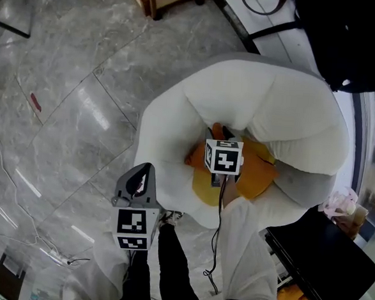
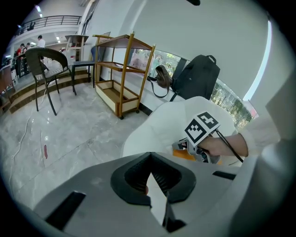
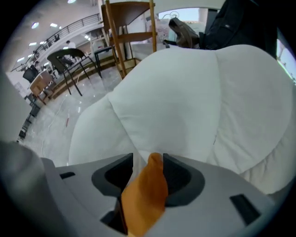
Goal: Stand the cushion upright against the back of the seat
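Two grippers are in view. The right gripper [image 1: 219, 132] sits at the centre of the head view, pointing steeply down into the seat of a white armchair [image 1: 243, 92]. In its own view the jaws stand wide apart, with one corner of the orange cushion [image 3: 145, 194] rising between them. The corner lies against one jaw and a white gap shows at the other, so no clamping is seen.

The cushion lies low in the hollow of the seat, centre-right in the head view, in front of the puffed backrest and partly covered by the right gripper and the hand holding it.

The left gripper [image 1: 144, 170] is at the lower left of the head view, beside the chair's outer edge and over the marble floor [image 1: 62, 105]. Its jaws are together at the tips, with nothing held.
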Tool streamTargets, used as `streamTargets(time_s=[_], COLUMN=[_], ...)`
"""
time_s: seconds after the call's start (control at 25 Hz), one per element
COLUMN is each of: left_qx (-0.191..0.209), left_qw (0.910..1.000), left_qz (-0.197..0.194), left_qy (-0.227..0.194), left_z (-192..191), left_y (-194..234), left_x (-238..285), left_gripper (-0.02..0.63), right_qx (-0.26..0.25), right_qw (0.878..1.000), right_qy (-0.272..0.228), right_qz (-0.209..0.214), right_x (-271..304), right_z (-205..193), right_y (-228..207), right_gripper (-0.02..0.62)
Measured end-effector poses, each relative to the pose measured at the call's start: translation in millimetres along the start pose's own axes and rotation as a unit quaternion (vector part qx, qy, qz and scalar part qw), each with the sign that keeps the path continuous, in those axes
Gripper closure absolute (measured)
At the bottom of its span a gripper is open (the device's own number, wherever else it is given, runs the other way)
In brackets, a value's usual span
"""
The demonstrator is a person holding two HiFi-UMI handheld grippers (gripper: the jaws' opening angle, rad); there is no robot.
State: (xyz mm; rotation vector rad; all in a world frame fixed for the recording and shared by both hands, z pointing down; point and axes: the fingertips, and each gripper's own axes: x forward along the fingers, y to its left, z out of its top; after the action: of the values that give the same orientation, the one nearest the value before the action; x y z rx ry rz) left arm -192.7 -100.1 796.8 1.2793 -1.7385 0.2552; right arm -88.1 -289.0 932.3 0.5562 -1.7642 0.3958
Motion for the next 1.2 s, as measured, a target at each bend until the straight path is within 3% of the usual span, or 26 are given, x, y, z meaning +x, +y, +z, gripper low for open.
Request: streamTargets(time_s=[0.2, 0.32, 0.76, 1.08, 1.2], left_qx=[-0.011, -0.014, -0.005, 0.008, 0.013], left_qw=[0.9999, 0.9999, 1.0, 0.9999, 0.9998], left_qz=[0.006, 0.008, 0.003, -0.007, -0.008], left_qy=[0.0, 0.002, -0.004, -0.007, -0.01], left_z=[-3.7, -6.8, -1.9, -0.7, 1.2], left_y=[8.6, 9.8, -6.1, -34.5, -42.5], left_x=[0.3, 0.8, -0.2, -4.7, -8.7], left_gripper=[0.611, 0.611, 0.611, 0.611, 0.611], right_qx=[-0.054, -0.07, -0.014, -0.04, -0.027], right_qw=[0.997, 0.995, 0.999, 0.999, 0.999], right_qy=[0.05, 0.06, 0.038, -0.002, -0.028], right_qz=[-0.017, -0.035, -0.012, -0.019, -0.029], right_x=[16.0, 19.9, 3.7, -29.2, -52.9], right_z=[-14.8, -21.6, -23.0, -23.9, -21.1], right_y=[2.2, -1.5, -3.4, -4.7, -12.0], right_gripper=[0.356, 0.419, 0.479, 0.499, 0.505])
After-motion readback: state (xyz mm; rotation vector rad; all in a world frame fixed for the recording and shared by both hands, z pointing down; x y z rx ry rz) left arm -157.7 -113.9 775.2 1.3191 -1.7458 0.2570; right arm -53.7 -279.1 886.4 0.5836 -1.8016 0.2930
